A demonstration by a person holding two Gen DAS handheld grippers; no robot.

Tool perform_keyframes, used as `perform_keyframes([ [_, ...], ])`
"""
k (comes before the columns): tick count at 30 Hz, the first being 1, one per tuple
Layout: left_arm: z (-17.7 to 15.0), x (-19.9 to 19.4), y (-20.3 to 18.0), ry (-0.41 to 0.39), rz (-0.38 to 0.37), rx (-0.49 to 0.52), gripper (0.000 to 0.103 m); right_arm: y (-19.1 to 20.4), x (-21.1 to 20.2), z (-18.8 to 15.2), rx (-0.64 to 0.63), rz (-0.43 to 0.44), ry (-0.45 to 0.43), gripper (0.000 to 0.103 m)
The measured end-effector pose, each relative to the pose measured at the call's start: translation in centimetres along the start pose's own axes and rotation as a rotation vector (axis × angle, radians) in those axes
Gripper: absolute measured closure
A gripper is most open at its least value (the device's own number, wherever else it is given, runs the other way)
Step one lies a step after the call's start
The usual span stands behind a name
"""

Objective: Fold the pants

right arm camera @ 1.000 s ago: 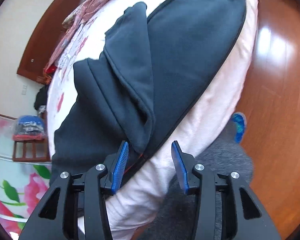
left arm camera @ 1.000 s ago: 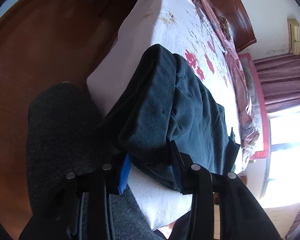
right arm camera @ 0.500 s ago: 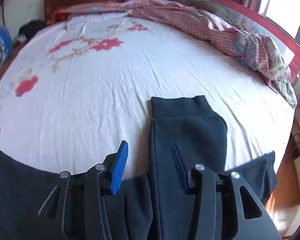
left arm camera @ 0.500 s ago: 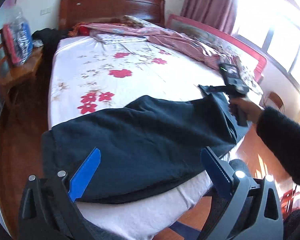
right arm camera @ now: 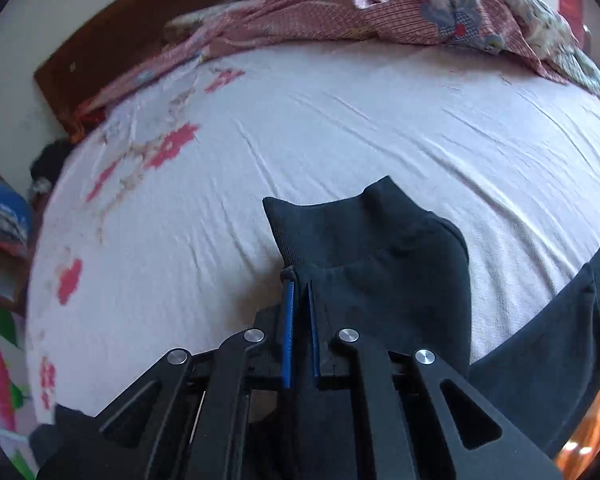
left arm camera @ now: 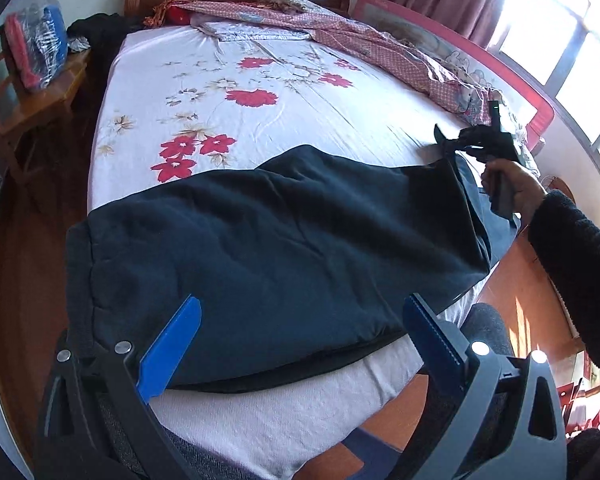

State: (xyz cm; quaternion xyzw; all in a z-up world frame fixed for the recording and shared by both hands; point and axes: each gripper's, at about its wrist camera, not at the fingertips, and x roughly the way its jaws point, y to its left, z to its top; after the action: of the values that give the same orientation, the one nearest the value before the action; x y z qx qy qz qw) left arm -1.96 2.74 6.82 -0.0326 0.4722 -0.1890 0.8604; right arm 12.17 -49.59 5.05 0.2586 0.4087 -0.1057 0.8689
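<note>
Dark navy pants [left arm camera: 268, 248] lie across the near edge of the bed, waistband at the left, legs running right. My left gripper [left arm camera: 300, 328] is open and empty, hovering over the pants' near hem edge. My right gripper [right arm camera: 300, 292] is shut on the ribbed cuff end of one pant leg [right arm camera: 364, 248], lifting it slightly off the sheet. The right gripper also shows in the left wrist view [left arm camera: 488, 140], at the far right end of the pants. A second leg end [right arm camera: 560, 340] lies lower right.
The bed has a white floral sheet [left arm camera: 260, 92] and a pink quilt [left arm camera: 380, 36] bunched along the far side. A wooden chair with bagged items [left arm camera: 36, 52] stands left. A wooden floor [left arm camera: 532, 300] lies right of the bed. Windows are at the right.
My right gripper closed on the pant leg cuff, where half a second ago it was open over it. My left gripper stayed open above the pants after letting go one second ago.
</note>
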Motion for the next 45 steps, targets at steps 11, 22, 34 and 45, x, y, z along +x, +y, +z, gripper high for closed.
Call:
perform_keyframes([
  [11,0.0,1.4,-2.0,0.079,0.028,0.075,0.002,-23.1,-12.2,-6.1,0.579,0.038,-0.279,0.097],
  [22,-0.1,2.0,-4.1,0.116,0.07,0.16,0.002,-27.5,-10.7,-11.6,0.689,-0.01,-0.296,0.097],
  [34,0.4,0.1,1.2,0.046,0.071,-0.067,0.002,-29.9,-8.7,-15.6,0.889,0.254,-0.25,0.056],
  [45,1.6,4.8,-8.1,-0.017,-0.15,0.457,0.003,-27.5,-7.4,-14.8,0.909,0.256,-0.191,0.056],
])
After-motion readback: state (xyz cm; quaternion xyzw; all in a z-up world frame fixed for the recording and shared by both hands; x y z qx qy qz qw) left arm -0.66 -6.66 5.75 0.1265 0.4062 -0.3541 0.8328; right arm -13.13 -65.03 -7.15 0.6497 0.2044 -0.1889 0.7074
